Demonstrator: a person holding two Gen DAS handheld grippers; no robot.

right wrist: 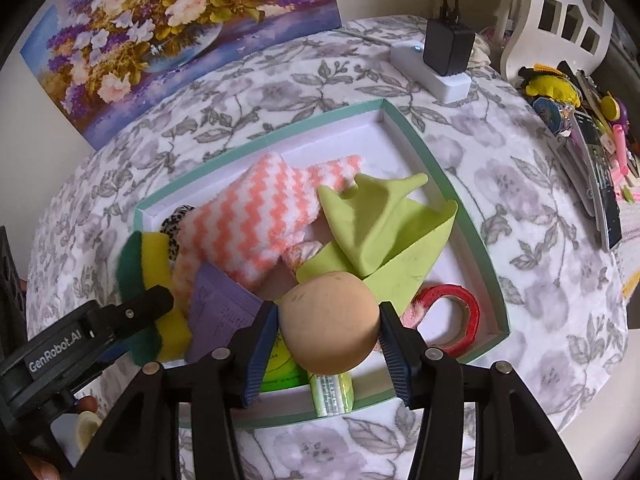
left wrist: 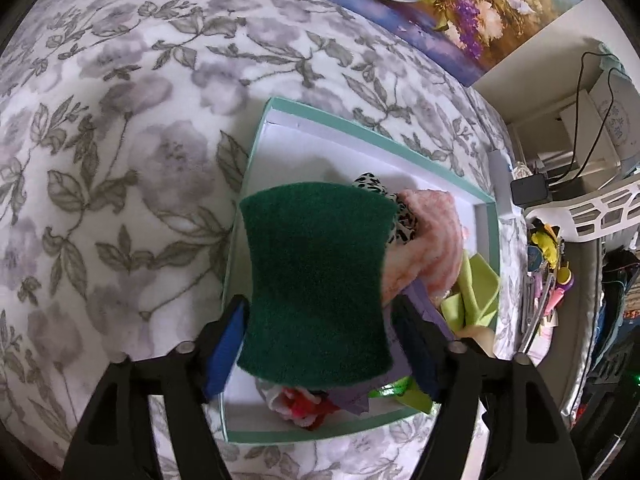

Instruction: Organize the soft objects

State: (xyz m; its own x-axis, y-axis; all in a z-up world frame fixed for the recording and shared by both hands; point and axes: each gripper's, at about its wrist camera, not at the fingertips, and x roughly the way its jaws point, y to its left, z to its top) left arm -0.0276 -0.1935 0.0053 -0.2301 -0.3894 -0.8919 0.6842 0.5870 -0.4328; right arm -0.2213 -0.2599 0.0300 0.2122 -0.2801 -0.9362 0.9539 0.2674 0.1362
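Releasing light, squashy sponge (left wrist: 316, 284) from left gripper (left wrist: 320, 344), jaws spreading; right gripper (right wrist: 328, 340) jaws loosening beside soft ball (right wrist: 330, 322), over box (right wrist: 460, 200).

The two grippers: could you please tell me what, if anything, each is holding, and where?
Left fingers flank the green sponge at its narrow waist; right fingers flank the tan ball at its sides. Whether either actually grips cannot be told.

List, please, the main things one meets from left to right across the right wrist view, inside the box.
Green and yellow sponge → purple card → beige ball → red tape roll.
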